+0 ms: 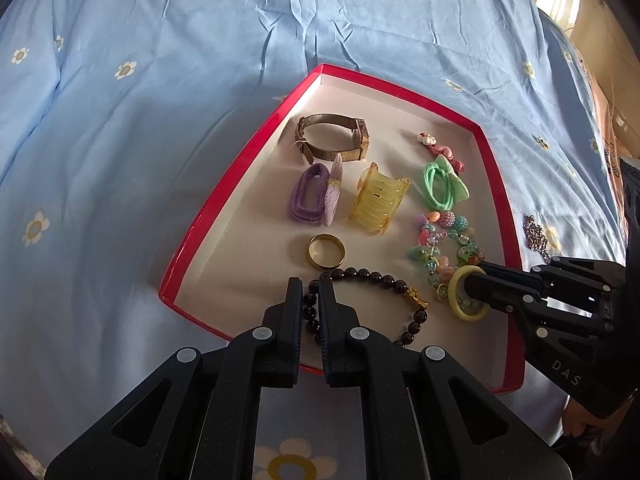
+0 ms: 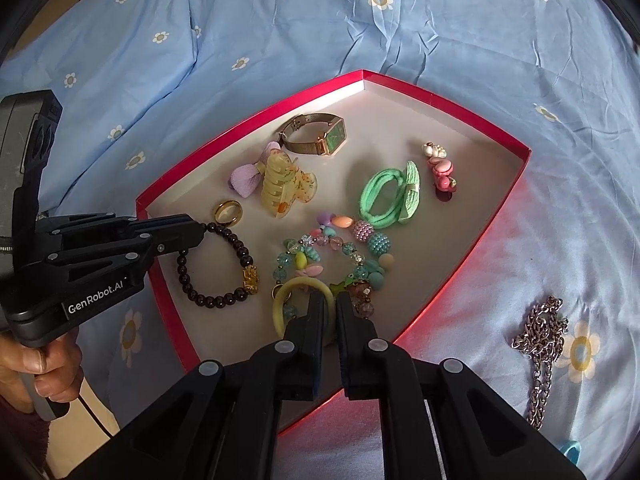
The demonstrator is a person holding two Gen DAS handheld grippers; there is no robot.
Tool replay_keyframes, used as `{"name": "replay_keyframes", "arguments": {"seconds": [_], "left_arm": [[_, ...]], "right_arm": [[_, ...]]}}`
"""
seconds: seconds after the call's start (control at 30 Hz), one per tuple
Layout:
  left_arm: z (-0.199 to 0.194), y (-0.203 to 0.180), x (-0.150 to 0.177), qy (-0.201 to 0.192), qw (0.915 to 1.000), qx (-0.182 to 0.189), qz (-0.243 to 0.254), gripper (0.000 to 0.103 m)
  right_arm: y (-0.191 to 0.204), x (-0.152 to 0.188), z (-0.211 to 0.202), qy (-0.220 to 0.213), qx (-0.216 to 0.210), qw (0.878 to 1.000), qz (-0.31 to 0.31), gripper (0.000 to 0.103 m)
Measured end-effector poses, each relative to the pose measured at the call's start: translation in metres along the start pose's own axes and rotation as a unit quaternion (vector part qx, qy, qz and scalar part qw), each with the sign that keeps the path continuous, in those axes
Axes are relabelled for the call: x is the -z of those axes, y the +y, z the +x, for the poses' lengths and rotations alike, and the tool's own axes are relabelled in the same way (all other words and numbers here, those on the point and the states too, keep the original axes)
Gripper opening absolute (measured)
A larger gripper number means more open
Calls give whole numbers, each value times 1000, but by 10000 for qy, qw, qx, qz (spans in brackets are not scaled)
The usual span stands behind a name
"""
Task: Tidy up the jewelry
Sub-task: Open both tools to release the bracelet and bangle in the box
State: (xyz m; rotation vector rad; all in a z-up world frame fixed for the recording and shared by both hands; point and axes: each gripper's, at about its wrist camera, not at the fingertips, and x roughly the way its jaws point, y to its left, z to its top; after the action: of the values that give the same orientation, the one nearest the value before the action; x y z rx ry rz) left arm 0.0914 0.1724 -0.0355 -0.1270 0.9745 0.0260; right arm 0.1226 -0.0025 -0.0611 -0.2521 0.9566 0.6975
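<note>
Bedsheet [image 1: 160, 120], pale blue with daisy print, carries a shallow red-rimmed box [image 1: 224, 184] holding the jewelry. At the box's near left corner the left tongs [image 1: 310, 286] are clenched on a dark beaded bracelet [image 1: 384, 280] with a gold charm, its beads pinched between the pads. Just beyond lies a gold ring [image 1: 326, 251], then a purple hair tie with a bow [image 1: 316, 194] and a mesh-band wristwatch [image 1: 332, 138] toward the far wall. At the middle rests a yellow claw clip [image 1: 378, 200]. Further right sit a green hair tie with a bow [image 1: 442, 184], a pink hair clip [image 1: 444, 150] and a pastel beaded bracelet [image 1: 444, 240]. The right tongs [image 2: 330, 298] are nearly closed over a yellow hair tie [image 2: 284, 296] that lies on the pastel beads, its band between the pads; whether they press it I cannot tell. Outside the box, at right, a silver chain [image 2: 542, 344] lies on the sheet.
</note>
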Motion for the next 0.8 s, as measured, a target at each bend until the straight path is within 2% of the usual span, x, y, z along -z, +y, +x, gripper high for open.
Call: {"name": "replay_keyframes", "arguments": {"seconds": [0.17,0.4,0.43,0.6,0.8], "left_arm": [[0,0,0,5,10000,2,-2,7],[0,0,0,18,10000,34,-12,10],[0,0,0,12,10000,48,-11,12],[-5,-2,2,-53,10000,-17,16,17],[-11,-2,3,-123,9999,-62,27,29]], "right_arm": [[4,1,-1,10,-12,10000,-45,16],[6,2,-2,24,10,10000,-97,17],[7,2,-2,28,12,9999,-96,17],[11,3,-8,-36,-18,9999,-127,33],[13,5,-14,-115,21,9998,-171,38]]}}
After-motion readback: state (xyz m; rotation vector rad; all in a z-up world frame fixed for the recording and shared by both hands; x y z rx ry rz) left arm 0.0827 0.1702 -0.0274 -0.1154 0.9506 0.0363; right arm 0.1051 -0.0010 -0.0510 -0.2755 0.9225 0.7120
